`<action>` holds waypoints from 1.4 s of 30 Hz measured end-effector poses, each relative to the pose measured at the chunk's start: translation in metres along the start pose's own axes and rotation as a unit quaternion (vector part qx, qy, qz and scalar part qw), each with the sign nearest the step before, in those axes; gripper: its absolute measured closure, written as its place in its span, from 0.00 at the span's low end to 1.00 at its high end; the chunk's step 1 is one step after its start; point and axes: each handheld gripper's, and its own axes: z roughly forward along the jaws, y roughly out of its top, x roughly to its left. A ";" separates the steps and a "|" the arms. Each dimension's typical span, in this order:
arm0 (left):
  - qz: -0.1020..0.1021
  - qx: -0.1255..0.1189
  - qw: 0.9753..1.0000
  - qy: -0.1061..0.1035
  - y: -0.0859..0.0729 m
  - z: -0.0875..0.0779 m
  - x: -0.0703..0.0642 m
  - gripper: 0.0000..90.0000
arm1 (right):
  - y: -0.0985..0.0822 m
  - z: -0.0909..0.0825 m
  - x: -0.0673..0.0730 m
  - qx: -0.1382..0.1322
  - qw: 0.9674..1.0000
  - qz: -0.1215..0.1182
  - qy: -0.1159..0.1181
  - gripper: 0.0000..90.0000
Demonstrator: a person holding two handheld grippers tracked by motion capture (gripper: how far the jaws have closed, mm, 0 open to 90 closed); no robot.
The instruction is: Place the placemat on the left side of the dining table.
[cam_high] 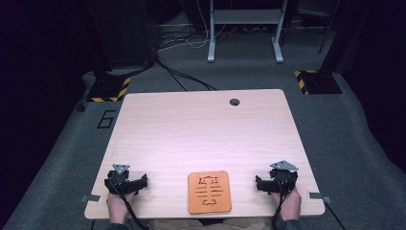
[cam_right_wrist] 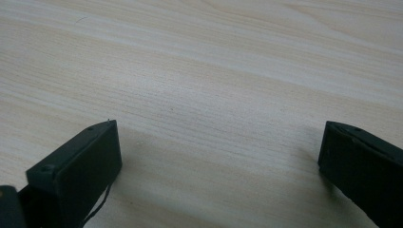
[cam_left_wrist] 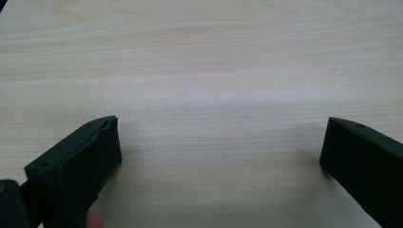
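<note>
In the high view my left gripper [cam_high: 126,183] rests near the table's front left corner, held by a hand from below. My right gripper [cam_high: 276,182] rests near the front right corner in the other hand. Between them lies an orange board [cam_high: 209,192] with dark cut-out marks, flat at the front edge. In the left gripper view the left gripper [cam_left_wrist: 221,142] has its black jaws wide apart over bare wood, nothing between them. The right gripper [cam_right_wrist: 218,145] in its own view likewise stands open over bare wood.
The light wooden table [cam_high: 201,129] has a round cable hole [cam_high: 234,102] near its far edge. Grey floor surrounds it, with yellow-black striped bases [cam_high: 109,89] at far left and right, and a white desk frame [cam_high: 244,28] behind.
</note>
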 end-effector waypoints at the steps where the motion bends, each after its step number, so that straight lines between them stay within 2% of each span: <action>1: 0.000 0.000 1.000 0.000 0.000 0.000 0.000 0.00 | 0.000 0.000 0.000 0.000 1.000 0.000 0.000 0.00; 20: 0.002 0.000 1.000 -0.001 0.000 0.000 0.000 0.00 | 0.001 0.001 0.001 0.000 1.000 -0.001 -0.001 0.00; 28: 0.005 -0.002 1.000 0.002 0.000 0.000 -0.001 0.00 | 0.003 0.000 0.001 0.011 1.000 0.002 0.000 0.00; 30: 0.008 -0.002 1.000 0.004 0.000 -0.001 -0.001 0.00 | 0.003 0.000 0.001 0.012 1.000 -0.005 0.008 0.00; 34: 0.006 -0.001 1.000 0.002 0.000 -0.001 -0.001 0.00 | 0.002 -0.002 0.004 0.010 1.000 -0.002 0.017 0.00; 42: 0.005 0.000 1.000 -0.003 0.001 0.000 -0.001 0.00 | 0.008 -0.009 0.022 0.000 0.999 -0.007 0.051 0.00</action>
